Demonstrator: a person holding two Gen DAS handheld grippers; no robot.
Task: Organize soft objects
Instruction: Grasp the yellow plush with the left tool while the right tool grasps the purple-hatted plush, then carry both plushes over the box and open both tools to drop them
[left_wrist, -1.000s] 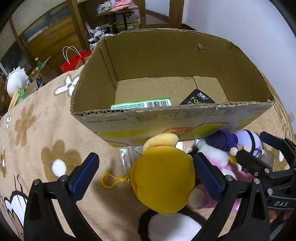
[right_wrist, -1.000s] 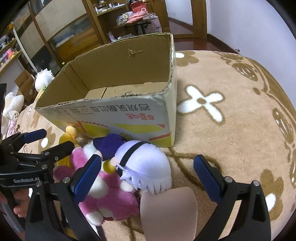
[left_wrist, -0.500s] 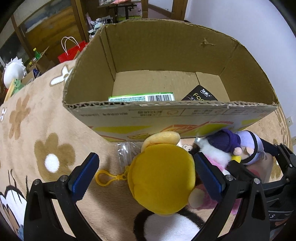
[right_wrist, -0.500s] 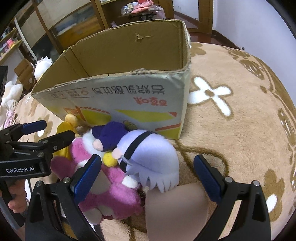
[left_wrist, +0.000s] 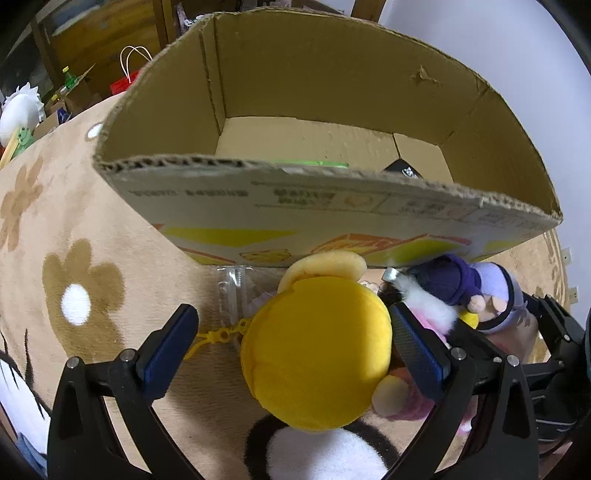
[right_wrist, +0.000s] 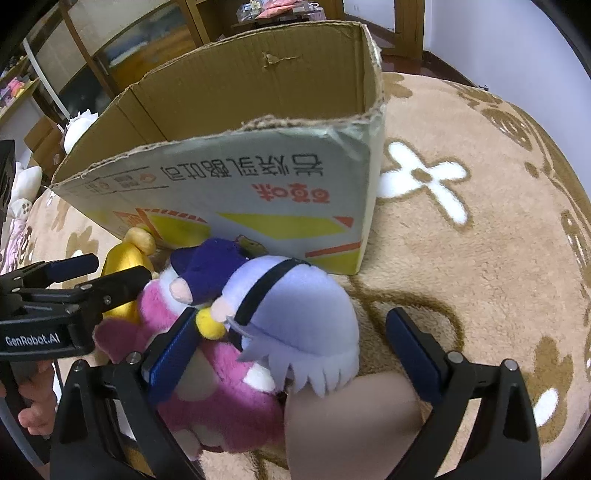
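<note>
A round yellow plush (left_wrist: 317, 350) with a yellow clip lies on the blanket in front of the cardboard box (left_wrist: 332, 173). My left gripper (left_wrist: 293, 350) is open around it; the right pad touches the plush and the left pad stands apart. Beside it lie a pink plush (right_wrist: 221, 391) and a doll with lavender hair and a purple hat (right_wrist: 295, 314). My right gripper (right_wrist: 293, 352) is open, its fingers on either side of the doll's head. In the right wrist view the left gripper (right_wrist: 110, 269) sits at the left by the yellow plush (right_wrist: 125, 266).
The box (right_wrist: 258, 184) holds a green-edged pack (left_wrist: 314, 163) and a black one. Clear plastic wrapping (left_wrist: 232, 291) lies by the box's foot. A black-and-white plush (left_wrist: 325, 454) is below the yellow one. A flowered beige blanket (right_wrist: 461, 258) spreads to the right.
Both grippers have moved forward and lower towards the box. The yellow plush and the doll's head now lie deeper between the open fingers. Nothing has been gripped.
</note>
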